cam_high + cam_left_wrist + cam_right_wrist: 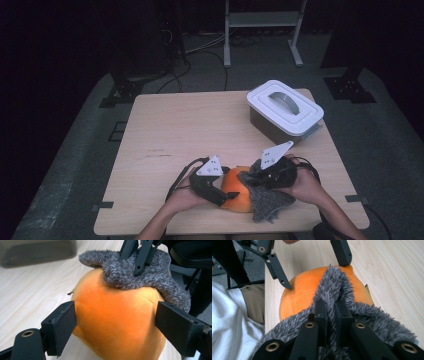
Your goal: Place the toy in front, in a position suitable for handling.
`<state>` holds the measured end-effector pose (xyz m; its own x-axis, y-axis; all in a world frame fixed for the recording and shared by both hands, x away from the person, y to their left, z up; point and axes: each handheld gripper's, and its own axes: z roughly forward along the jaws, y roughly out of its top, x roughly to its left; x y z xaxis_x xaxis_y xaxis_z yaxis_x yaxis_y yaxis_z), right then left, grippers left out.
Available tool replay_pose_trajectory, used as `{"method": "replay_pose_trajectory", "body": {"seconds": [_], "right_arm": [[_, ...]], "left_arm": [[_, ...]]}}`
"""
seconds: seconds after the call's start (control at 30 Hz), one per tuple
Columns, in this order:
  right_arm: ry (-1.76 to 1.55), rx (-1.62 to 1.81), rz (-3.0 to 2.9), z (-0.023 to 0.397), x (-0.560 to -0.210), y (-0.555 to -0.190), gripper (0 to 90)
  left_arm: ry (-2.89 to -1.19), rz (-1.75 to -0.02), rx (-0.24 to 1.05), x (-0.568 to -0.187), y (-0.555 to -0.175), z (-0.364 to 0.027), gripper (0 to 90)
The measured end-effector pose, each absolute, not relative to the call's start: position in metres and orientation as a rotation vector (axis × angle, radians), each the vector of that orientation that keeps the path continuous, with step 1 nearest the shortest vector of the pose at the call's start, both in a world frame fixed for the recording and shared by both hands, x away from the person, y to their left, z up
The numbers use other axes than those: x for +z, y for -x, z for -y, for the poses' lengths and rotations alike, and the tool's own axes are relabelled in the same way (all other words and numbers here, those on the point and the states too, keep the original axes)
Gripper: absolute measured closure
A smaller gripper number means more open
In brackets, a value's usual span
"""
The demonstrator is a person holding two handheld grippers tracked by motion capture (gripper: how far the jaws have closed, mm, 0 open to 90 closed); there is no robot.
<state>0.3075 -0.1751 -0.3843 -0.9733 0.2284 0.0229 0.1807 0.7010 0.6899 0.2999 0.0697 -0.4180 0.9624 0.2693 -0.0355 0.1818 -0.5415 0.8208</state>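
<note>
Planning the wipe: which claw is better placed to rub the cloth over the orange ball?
Right. The right claw already pinches the grey cloth on the orange ball; the left claw clamps the ball, probably steadying it.

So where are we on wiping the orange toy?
Done: right gripper has pinched the grey cloth and laid it on the orange plush. In hand: left gripper brackets the plush, pads at its sides. Left: the rest of the wipe; the lidded bin is untouched.
</note>
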Motion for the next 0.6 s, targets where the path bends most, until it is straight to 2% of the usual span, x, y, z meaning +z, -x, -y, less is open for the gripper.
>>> {"method": "replay_pose_trajectory", "body": {"seconds": [0.07,0.13,0.2,0.47,0.6], "right_arm": [[-0.346,1.141,-2.844,0.175,-0.384,-0.307,81.4],[-0.349,1.126,-2.846,0.173,-0.38,-0.308,81.3],[-0.322,1.121,-2.833,0.17,-0.372,-0.309,81.4],[-0.308,1.117,-2.788,0.154,-0.353,-0.324,81.3],[-0.323,1.118,-2.804,0.149,-0.357,-0.331,81.3]], "left_arm": [[-2.162,-0.308,0.132,-0.419,-0.297,-0.068,28.6],[-2.159,-0.273,0.197,-0.419,-0.292,-0.068,45.7],[-2.146,-0.263,0.242,-0.417,-0.291,-0.069,52.8],[-2.12,-0.232,0.434,-0.409,-0.289,-0.077,55.6],[-2.13,-0.241,0.438,-0.411,-0.291,-0.082,51.9]]}}
